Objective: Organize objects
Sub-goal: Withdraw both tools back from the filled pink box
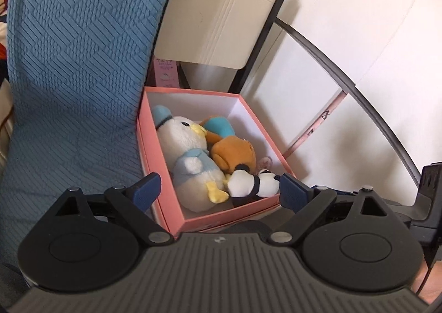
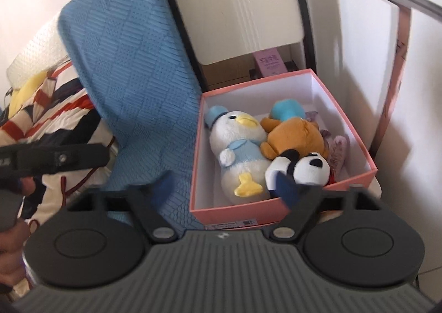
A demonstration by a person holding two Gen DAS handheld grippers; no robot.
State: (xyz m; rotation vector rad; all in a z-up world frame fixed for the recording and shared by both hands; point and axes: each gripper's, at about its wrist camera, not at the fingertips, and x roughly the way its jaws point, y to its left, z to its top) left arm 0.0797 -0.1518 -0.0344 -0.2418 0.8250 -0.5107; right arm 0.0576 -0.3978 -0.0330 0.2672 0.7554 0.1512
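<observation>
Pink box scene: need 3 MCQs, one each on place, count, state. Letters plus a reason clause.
1. Where does the duck plush lie?
A. on the blue cover
B. in the pink box
C. on the chair seat

2. How many plush toys clearly show in the box?
A. one
B. five
C. three

3. What state is the left gripper in?
A. open, holding nothing
B. shut on the duck
C. shut on the box wall

Key: 1 B, the duck lies inside the box walls. 2 C, duck, orange bear and panda plush. 3 A, its blue fingertips stand wide apart with nothing gripped.
</observation>
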